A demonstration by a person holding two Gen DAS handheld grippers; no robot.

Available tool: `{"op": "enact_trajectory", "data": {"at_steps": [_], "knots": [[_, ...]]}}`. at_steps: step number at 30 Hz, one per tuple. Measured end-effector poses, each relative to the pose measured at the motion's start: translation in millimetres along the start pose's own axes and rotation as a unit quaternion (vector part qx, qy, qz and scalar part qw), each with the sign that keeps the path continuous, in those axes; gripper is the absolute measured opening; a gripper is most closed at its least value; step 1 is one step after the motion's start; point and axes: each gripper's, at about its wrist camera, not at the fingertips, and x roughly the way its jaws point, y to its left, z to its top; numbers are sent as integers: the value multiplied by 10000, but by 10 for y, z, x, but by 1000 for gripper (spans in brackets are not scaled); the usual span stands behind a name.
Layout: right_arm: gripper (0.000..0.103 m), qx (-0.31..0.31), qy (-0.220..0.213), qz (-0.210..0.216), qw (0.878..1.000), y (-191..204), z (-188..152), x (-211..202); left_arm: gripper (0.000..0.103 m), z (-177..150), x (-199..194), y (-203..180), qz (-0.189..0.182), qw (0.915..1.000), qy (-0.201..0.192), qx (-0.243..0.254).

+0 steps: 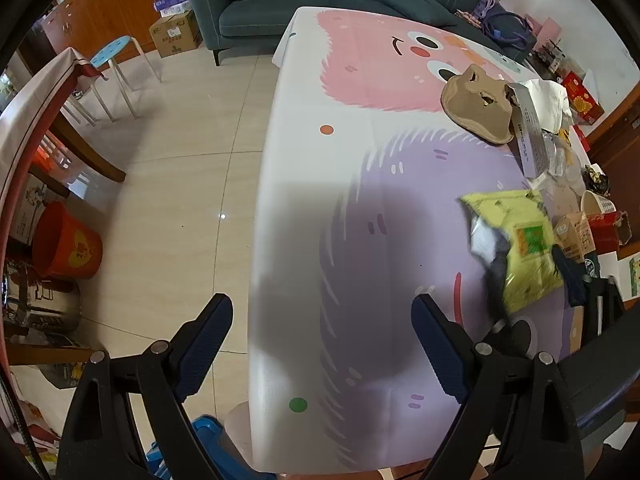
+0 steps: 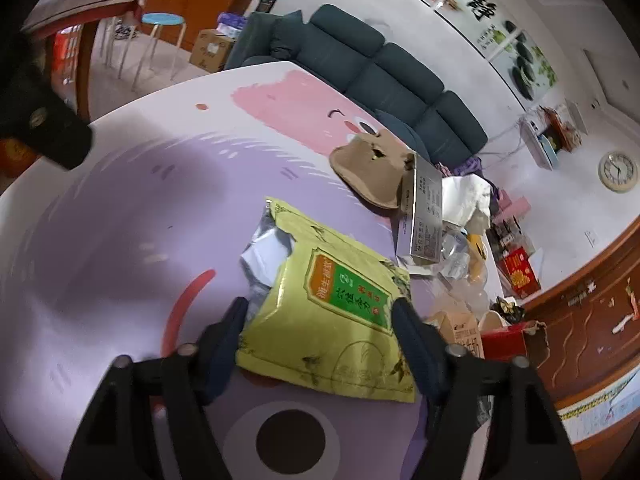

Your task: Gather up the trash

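Observation:
A yellow packet [image 2: 320, 320] with a green and orange label lies on the cartoon-print tablecloth [image 2: 120, 220], its torn top showing silver lining. My right gripper [image 2: 320, 312] has a finger on each side of it, and both pads meet its edges. In the left wrist view the same yellow packet [image 1: 516, 248] sits tilted at the right, next to the right gripper's fingers [image 1: 568, 276]. My left gripper [image 1: 322, 308] is open over the table's near left edge with nothing between its fingers.
More litter crowds the table's right side: a brown pulp tray [image 1: 476, 108], a long silver box [image 1: 528, 128], crumpled white paper [image 1: 548, 96], a paper cup [image 1: 596, 202] and small boxes [image 1: 574, 232]. A red bucket [image 1: 66, 246] stands on the floor at left.

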Motion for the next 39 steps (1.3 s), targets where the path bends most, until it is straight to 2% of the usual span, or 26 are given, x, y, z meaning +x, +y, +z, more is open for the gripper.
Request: {"op": "enact_trajectory", "data": {"at_steps": [1, 2, 4, 5, 7, 13, 20, 23, 25, 30, 32, 34, 39], "knots": [[32, 66, 1, 44, 10000, -23, 9, 5, 90, -2, 1, 2, 0, 10000, 5, 8], [22, 127, 13, 45, 9999, -48, 23, 7, 90, -2, 4, -3, -2, 10000, 15, 20], [18, 209, 2, -2, 9998, -113, 58, 6, 90, -1, 0, -9, -17, 10000, 19, 45], [11, 280, -11, 11, 9996, -146, 67, -3, 90, 6, 0, -18, -18, 10000, 16, 62], [3, 424, -48, 89, 9991, -238, 108, -33, 90, 23, -8, -36, -35, 10000, 6, 88], [1, 1154, -262, 570, 9913, -628, 304, -235, 90, 107, -62, -145, -149, 9997, -73, 204], [0, 2444, -322, 1302, 9603, -1334, 371, -548, 90, 231, -164, -491, -390, 9973, -164, 595], [0, 2932, -118, 1514, 9439, -1599, 214, -587, 90, 275, -206, -722, -553, 9949, -191, 820], [0, 3431, 125, 1701, 9237, -1812, 6, -583, 90, 298, -252, -910, -679, 9921, -227, 1034], [0, 4135, 455, 1861, 8901, -2159, -458, -643, 90, 328, -341, -1449, -870, 9812, -375, 1681], [0, 4217, 429, 1796, 8877, -2229, -589, -723, 90, 327, -361, -1625, -918, 9771, -421, 1872], [0, 4184, 438, 1702, 8911, -2259, -701, -787, 90, 322, -356, -1782, -938, 9740, -425, 2016], [0, 4397, 536, 1606, 8820, -2425, -1004, -928, 90, 304, -329, -2093, -1045, 9709, -282, 2138]]}}
